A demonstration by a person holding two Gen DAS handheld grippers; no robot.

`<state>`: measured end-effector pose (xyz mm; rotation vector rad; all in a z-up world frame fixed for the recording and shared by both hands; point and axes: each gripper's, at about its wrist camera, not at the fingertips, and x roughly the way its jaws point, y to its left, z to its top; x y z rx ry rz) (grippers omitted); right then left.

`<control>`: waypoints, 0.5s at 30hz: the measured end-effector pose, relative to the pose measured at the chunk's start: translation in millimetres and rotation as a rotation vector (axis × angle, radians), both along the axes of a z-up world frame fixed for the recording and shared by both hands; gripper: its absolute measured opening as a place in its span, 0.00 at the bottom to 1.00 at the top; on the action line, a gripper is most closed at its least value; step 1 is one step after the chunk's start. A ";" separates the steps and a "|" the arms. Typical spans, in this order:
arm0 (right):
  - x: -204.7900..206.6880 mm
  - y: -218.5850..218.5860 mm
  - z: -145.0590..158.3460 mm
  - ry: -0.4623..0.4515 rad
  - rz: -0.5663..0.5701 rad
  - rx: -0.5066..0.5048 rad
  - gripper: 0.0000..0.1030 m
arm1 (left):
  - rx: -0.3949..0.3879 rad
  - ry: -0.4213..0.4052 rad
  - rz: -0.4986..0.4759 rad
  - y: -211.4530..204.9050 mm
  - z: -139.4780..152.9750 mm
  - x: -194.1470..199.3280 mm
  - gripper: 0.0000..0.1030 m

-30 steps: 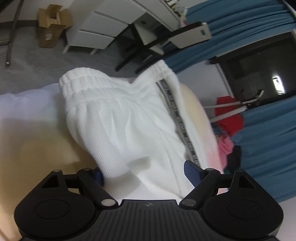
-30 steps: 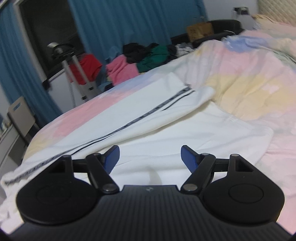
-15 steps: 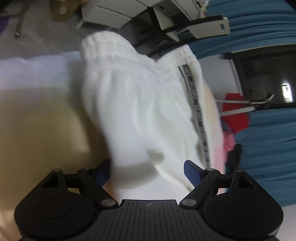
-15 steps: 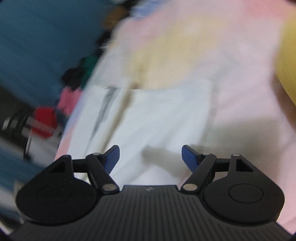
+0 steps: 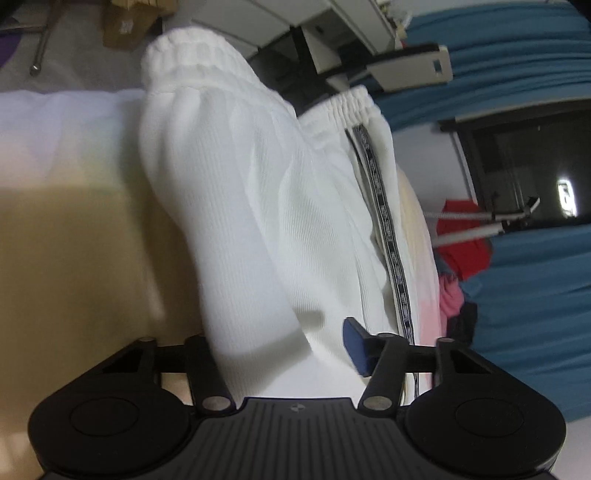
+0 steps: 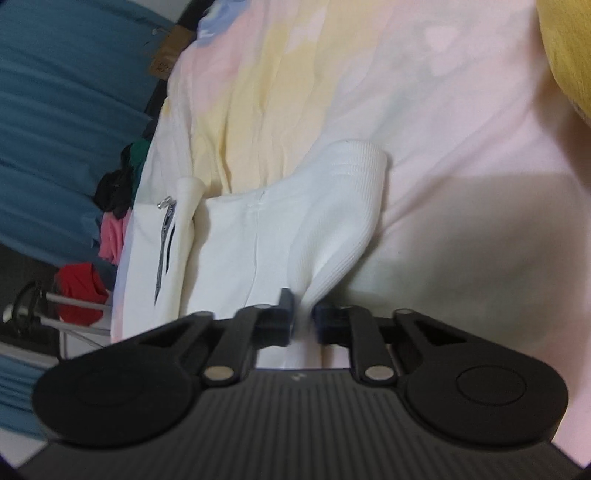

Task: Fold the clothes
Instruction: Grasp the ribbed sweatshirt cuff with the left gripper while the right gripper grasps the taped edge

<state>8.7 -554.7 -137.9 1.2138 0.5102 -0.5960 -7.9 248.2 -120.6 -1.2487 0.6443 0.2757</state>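
White trousers point(image 5: 277, 221) with a black side stripe point(image 5: 384, 221) lie on a pastel bed sheet point(image 5: 74, 221), elastic waistband point(image 5: 192, 48) at the far end. My left gripper point(image 5: 291, 347) straddles a raised fold of them. Its jaws are closing; the cloth covers the left finger and the blue right pad point(image 5: 354, 347) sits beside the fold. In the right wrist view, the trousers point(image 6: 258, 240) end in a ribbed cuff point(image 6: 354, 184). My right gripper point(image 6: 303, 321) is closing, and its pads pinch a fold of that white cloth.
Beyond the bed's foot are a cardboard box point(image 5: 129, 22), white drawers point(image 5: 280, 11), a chair point(image 5: 406, 62) and blue curtains point(image 5: 535, 48). Red and pink clothes point(image 6: 81, 291) pile beside the bed. A yellow cushion point(image 6: 569, 48) lies on the sheet point(image 6: 443, 110).
The left gripper sank closer to the trousers and its jaws narrowed around the fold. The right gripper rolled, dropped to the leg end and went from wide open to pinching the cloth.
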 end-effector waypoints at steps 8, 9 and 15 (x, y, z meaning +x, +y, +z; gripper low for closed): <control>-21.6 3.8 44.0 -0.128 -0.036 -0.162 0.08 | -0.085 -0.072 0.162 18.2 4.5 -36.5 0.35; -23.5 4.9 48.4 -0.137 -0.041 -0.178 0.08 | -0.090 -0.070 0.169 21.6 4.8 -36.6 0.29; -13.5 4.2 63.1 -0.144 -0.031 -0.214 0.08 | -0.097 -0.093 0.170 38.2 18.5 -33.1 0.10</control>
